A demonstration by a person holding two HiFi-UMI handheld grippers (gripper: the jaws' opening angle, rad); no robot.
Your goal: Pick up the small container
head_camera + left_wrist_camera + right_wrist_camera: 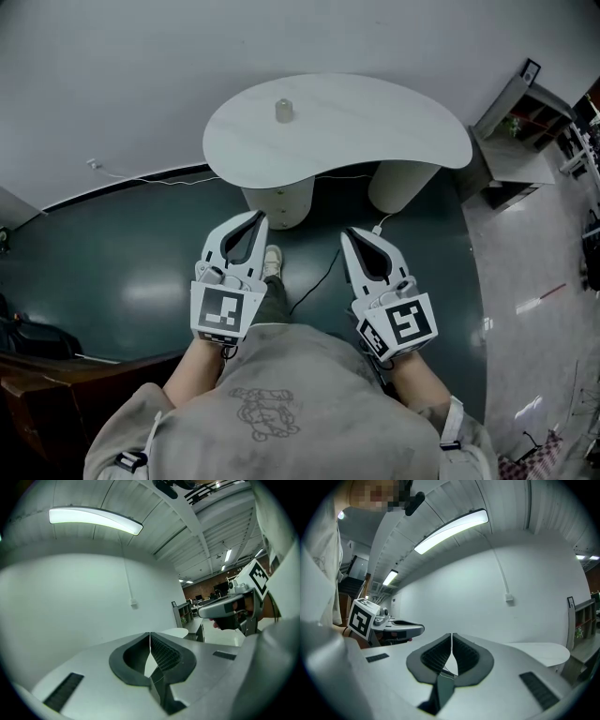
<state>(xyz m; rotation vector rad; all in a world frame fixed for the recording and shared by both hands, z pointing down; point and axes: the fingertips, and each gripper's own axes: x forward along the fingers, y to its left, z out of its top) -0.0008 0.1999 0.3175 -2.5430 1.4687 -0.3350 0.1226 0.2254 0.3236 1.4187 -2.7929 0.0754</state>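
Observation:
A small pale container (283, 111) stands upright on the white curved table (375, 131), toward its far left part. Both grippers are held close to the person's body, well short of the table. My left gripper (260, 217) is shut with nothing between its jaws, tips touching (150, 634). My right gripper (347, 234) is likewise shut and empty, its tips meeting (452, 635). The container does not show in either gripper view; only the table's edge (543, 652) appears there.
The table rests on two round pedestals (281, 199) over a dark green floor (112, 272). A thin cable (319, 281) runs across the floor. A grey shelf unit (520, 131) stands at the right. The person's foot (272, 261) shows between the grippers.

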